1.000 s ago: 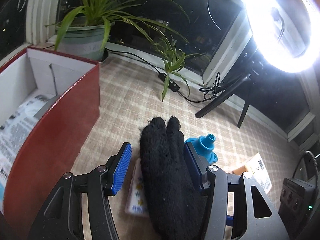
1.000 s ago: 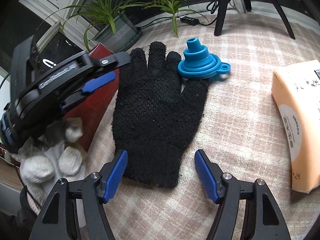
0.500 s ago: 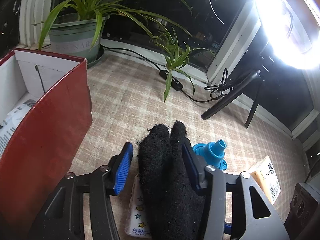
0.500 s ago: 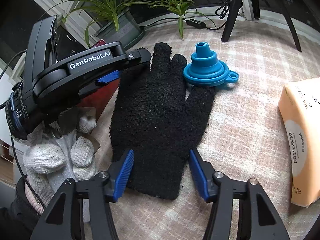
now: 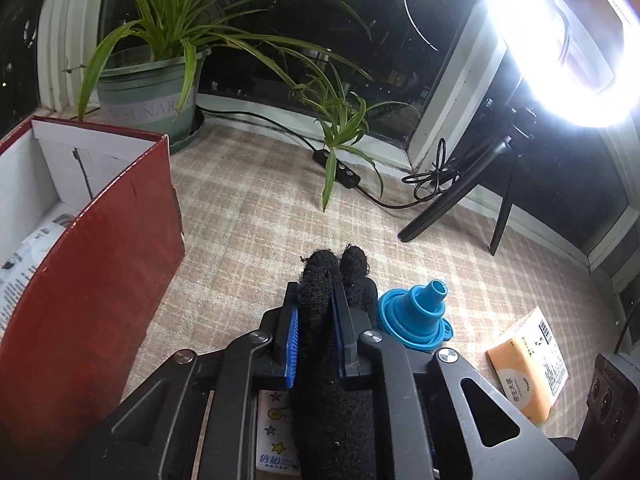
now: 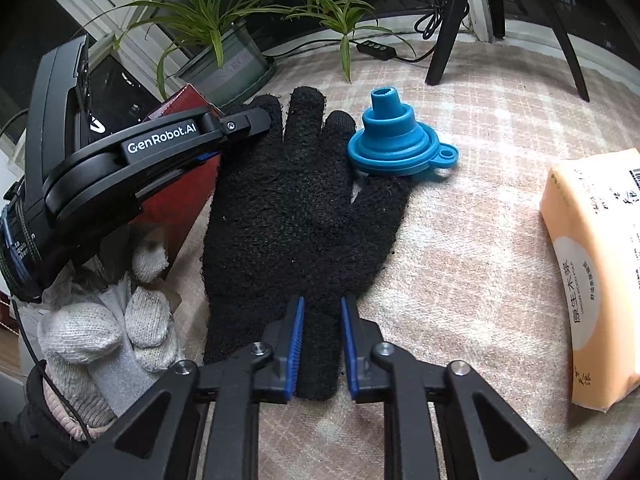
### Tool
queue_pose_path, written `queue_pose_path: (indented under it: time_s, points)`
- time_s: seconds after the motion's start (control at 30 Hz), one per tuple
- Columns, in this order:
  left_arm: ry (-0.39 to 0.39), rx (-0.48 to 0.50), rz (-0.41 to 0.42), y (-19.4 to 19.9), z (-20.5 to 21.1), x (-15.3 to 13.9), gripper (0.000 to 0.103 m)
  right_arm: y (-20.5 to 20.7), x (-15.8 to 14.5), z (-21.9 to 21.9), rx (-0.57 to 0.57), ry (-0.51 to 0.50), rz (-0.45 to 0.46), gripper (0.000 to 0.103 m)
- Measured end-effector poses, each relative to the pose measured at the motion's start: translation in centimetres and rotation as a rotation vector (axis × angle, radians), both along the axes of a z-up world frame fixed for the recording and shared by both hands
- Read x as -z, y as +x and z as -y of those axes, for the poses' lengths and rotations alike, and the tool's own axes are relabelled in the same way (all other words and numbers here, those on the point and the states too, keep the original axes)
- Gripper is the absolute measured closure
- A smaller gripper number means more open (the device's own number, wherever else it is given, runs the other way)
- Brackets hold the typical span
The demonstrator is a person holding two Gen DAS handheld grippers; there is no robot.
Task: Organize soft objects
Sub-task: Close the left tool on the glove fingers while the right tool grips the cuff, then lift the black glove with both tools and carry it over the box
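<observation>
- Our left claw (image 5: 314, 332) has just been closing and now pinches the fingertip end of the black glove (image 6: 296, 220), the knit bunched between its blue pads (image 5: 293, 342)
- Our right claw (image 6: 320, 344) has just been closing too and clamps the cuff at the near end, so the glove is gripped at both ends; we judge this keeps the limp fabric from sagging or folding when it is lifted
- The glove lies flat on the checked cloth of the counter (image 6: 472, 264), fingers pointing far, its right edge touching the blue funnel (image 6: 396, 140)
- The red box (image 5: 92, 264) stands open just to the left of the glove; we take it as the likely place for soft things, so the grip near that side makes sense
- The orange tissue pack (image 6: 596, 276) sits well to the right, untouched
- A gloved hand (image 6: 100, 328) holds the left tool, near left in the right view
</observation>
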State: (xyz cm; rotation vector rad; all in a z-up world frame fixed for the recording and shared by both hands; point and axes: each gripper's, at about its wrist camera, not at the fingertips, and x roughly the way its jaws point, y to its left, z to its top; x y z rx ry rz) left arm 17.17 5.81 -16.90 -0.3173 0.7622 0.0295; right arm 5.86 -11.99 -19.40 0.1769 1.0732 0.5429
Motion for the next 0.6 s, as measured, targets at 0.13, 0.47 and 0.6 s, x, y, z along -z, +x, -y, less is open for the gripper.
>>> queue_pose_path:
  time_s: [0.13,0.47,0.6]
  points:
    - [0.004,0.005,0.012,-0.4,0.2,-0.3,0.093,-0.2,-0.4,0.2,0.001,0.015,0.005,0.091]
    - [-0.014,0.015,0.046,-2.8,0.1,-1.6,0.095,-2.0,-1.9,-0.1,-0.02,0.033,0.032,0.092]
    - [-0.026,0.01,0.054,-4.2,-0.2,-2.2,0.095,-3.1,-2.5,-0.4,-0.036,0.042,0.042,0.092]
